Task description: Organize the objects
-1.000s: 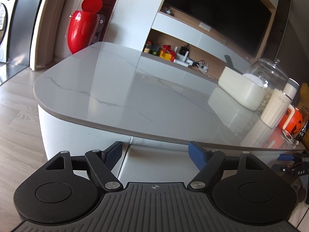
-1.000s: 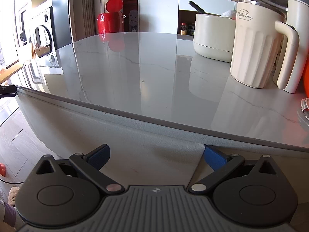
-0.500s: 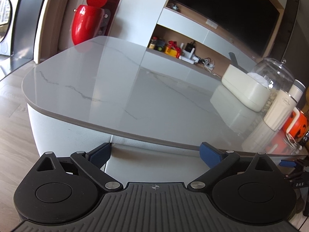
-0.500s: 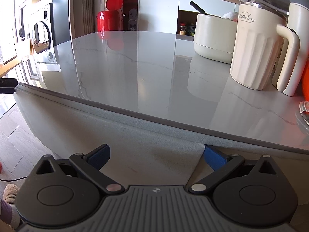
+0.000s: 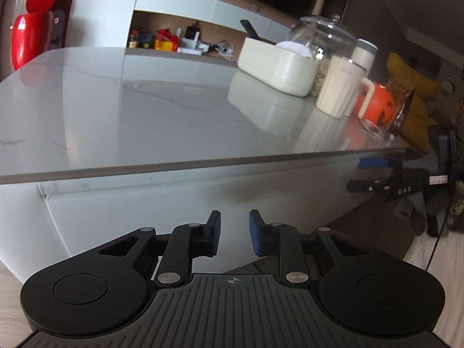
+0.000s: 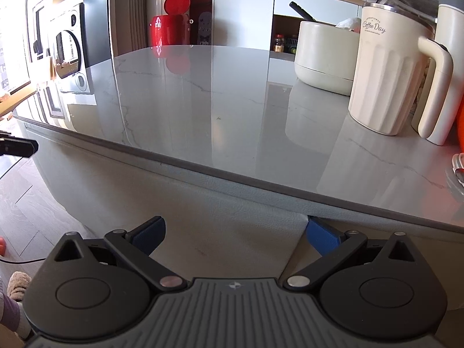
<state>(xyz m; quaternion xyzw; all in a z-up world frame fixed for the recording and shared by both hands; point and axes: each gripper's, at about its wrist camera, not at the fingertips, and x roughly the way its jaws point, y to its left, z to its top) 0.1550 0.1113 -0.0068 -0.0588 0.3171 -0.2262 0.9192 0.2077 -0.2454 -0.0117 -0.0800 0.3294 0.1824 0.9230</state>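
Observation:
A cream ribbed "Coffee Day" mug with a handle stands at the right of the grey marble table; it also shows in the left wrist view. Behind it are a cream tub, a glass jar and a tall cream tumbler. An orange cup stands further right. My left gripper is below the table edge, empty, jaws narrowed to a small gap. My right gripper is wide open and empty, below the front edge.
A red bin stands beyond the far end of the table. A shelf with small items runs along the back wall. My right gripper shows at the right of the left wrist view. A spoon tip lies at the table's right edge.
My left gripper's jaws have closed from wide open to a narrow gap, and it has swung right and dropped lower against the table edge. The right gripper has barely moved.

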